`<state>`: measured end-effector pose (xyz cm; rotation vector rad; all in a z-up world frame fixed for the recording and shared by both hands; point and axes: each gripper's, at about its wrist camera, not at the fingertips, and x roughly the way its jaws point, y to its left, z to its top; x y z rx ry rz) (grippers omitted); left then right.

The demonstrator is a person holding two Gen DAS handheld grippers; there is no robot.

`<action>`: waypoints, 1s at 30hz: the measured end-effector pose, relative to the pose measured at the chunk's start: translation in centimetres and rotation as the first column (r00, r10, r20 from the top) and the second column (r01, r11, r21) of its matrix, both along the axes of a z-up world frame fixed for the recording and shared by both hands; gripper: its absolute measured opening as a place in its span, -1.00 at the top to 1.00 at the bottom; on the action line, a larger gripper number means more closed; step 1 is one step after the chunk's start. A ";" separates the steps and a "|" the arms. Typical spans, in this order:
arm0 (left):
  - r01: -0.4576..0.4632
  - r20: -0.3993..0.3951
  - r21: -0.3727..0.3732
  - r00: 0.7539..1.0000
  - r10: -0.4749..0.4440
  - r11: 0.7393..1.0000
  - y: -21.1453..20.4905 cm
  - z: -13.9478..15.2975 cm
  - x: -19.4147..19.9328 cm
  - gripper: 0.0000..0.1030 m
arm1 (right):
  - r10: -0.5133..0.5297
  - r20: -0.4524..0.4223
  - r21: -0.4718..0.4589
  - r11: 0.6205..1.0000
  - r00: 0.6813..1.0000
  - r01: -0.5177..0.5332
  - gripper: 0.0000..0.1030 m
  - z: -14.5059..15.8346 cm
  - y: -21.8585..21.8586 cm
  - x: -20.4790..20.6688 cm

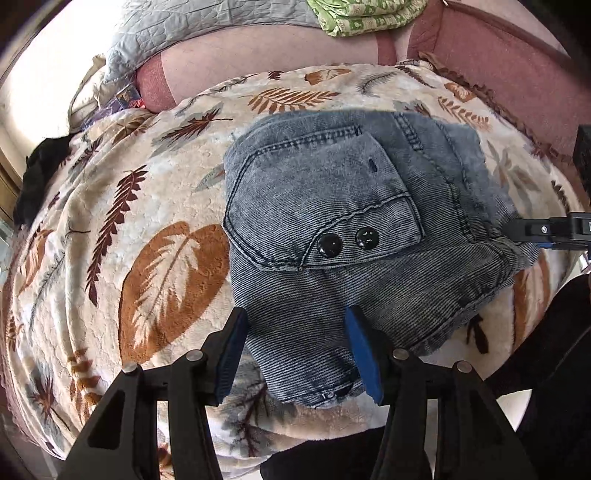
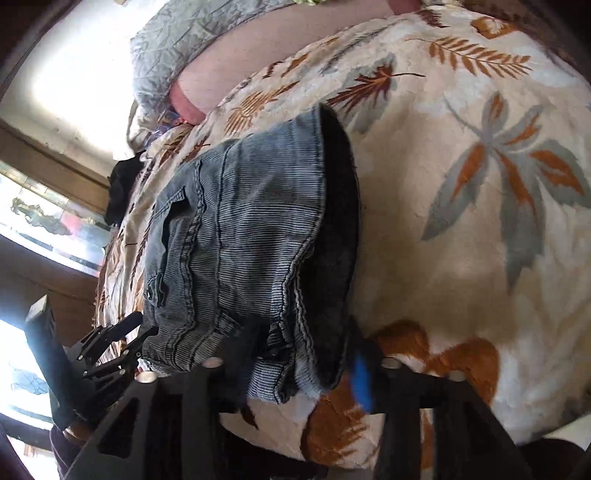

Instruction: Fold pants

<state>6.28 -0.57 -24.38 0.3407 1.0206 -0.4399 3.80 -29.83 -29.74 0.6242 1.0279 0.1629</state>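
The folded blue-grey denim pants [image 1: 332, 206] lie on a cream blanket with leaf prints [image 1: 147, 221], a pocket flap with two black buttons [image 1: 328, 245] facing up. My left gripper [image 1: 295, 332] holds the stack's near corner, its blue pads [image 1: 232, 354] pressing the denim from both sides. My right gripper [image 2: 291, 365] is shut on the layered right edge of the pants [image 2: 240, 240]; it enters the left wrist view at the far right [image 1: 543, 230]. In the right wrist view the left gripper [image 2: 122, 343] shows at the pants' far corner.
A grey quilt [image 1: 207, 26] and a green patterned cloth [image 1: 362, 18] lie at the back on pink bedding [image 1: 498, 62]. A black garment [image 1: 40, 177] sits at the blanket's left edge. Open blanket [image 2: 461, 258] stretches right of the pants. Dark clothing of a person [image 1: 554, 332] is close by.
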 end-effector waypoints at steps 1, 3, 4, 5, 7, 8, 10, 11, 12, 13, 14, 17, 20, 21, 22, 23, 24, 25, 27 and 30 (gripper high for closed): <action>-0.005 -0.010 -0.029 1.000 0.005 1.000 0.5 0.7 0.3 -0.09 | -0.007 0.006 -0.004 1.000 1.000 0.007 -0.21 0.5 -0.3 -0.4; -0.015 0.011 -0.071 1.000 0.015 0.997 1.2 2.5 0.7 -0.09 | -0.022 0.061 -0.025 0.999 0.998 0.024 -0.21 1.9 -0.9 -1.0; -0.014 0.036 -0.097 0.999 0.018 0.995 1.5 3.6 1.1 -0.09 | -0.031 0.095 -0.037 0.999 0.995 0.035 -0.21 2.8 -1.2 -1.2; -0.015 0.052 -0.119 0.998 0.021 0.993 1.6 4.5 1.6 -0.09 | -0.035 0.130 -0.045 0.998 0.991 0.041 -0.21 3.7 -1.4 -1.2; -0.039 0.073 -0.154 0.996 0.050 0.987 1.7 6.3 3.2 -0.09 | -0.024 0.198 -0.059 0.998 0.980 0.037 -0.20 5.3 -1.2 -0.9; -0.057 0.075 -0.153 0.995 0.069 0.987 1.5 6.8 4.4 -0.10 | -0.002 0.225 -0.074 0.997 0.974 0.019 -0.19 6.0 -0.8 -0.6; -0.083 0.070 -0.131 0.993 0.093 0.988 0.7 6.8 6.8 -0.10 | 0.045 0.265 -0.112 0.994 0.963 -0.016 0.03 7.0 0.7 0.2; -0.098 0.060 -0.114 0.993 0.105 0.989 0.3 6.5 8.0 -0.10 | 0.071 0.279 -0.139 0.990 0.958 -0.033 0.22 7.4 1.7 1.0; -0.120 0.040 -0.092 0.991 0.124 0.989 -0.2 5.8 9.7 -0.10 | 0.092 0.281 -0.169 0.985 0.955 -0.046 0.32 7.6 2.6 1.8; -0.132 0.026 -0.078 0.991 0.135 0.988 -0.6 5.3 10.6 -0.10 | 0.105 0.275 -0.195 0.980 0.956 -0.051 0.37 7.7 3.3 2.6; -0.142 0.017 -0.063 0.990 0.143 0.988 -1.0 4.7 11.6 -0.10 | 0.109 0.268 -0.204 0.977 0.957 -0.054 0.44 7.6 4.1 3.9; -0.170 0.003 -0.037 0.985 0.170 0.985 -2.1 3.3 13.7 -0.10 | 0.103 0.257 -0.206 0.977 0.961 -0.050 0.45 6.9 4.5 6.4; -0.188 -0.010 -0.011 0.982 0.188 0.982 -2.9 2.1 15.1 -0.10 | 0.099 0.237 -0.220 0.974 0.966 -0.046 0.45 5.8 4.9 8.7; -0.198 -0.012 0.011 0.980 0.199 0.980 -3.2 1.3 15.6 -0.10 | 0.095 0.226 -0.223 0.974 0.970 -0.043 0.44 5.2 4.7 9.3; -0.207 -0.015 0.057 0.978 0.208 0.977 -3.5 0.1 16.1 -0.15 | 0.090 0.199 -0.232 0.972 0.976 -0.043 0.48 4.3 4.7 10.2; -0.209 -0.038 0.098 0.976 0.214 0.973 -3.6 -1.2 16.5 -0.16 | 0.090 0.160 -0.243 0.969 0.983 -0.049 0.52 3.1 4.6 11.1; -0.212 -0.088 0.115 0.971 0.222 0.971 -3.6 -2.9 16.9 -0.16 | 0.090 0.139 -0.230 0.972 0.986 -0.056 0.60 2.1 4.2 11.5; -0.223 -0.090 0.103 0.968 0.232 0.969 -3.3 -3.3 17.1 -0.23 | 0.095 0.132 -0.199 0.978 0.987 -0.068 0.60 1.5 4.0 11.8; -0.235 -0.059 0.101 0.968 0.242 0.967 -2.9 -2.5 16.7 -0.31 | 0.111 0.139 -0.218 0.973 0.984 -0.079 0.60 1.6 4.3 11.6; -0.234 -0.026 0.071 0.971 0.236 0.970 -1.8 -0.4 15.1 -0.30 | 0.119 0.149 -0.219 0.972 0.982 -0.084 0.53 2.8 4.5 9.9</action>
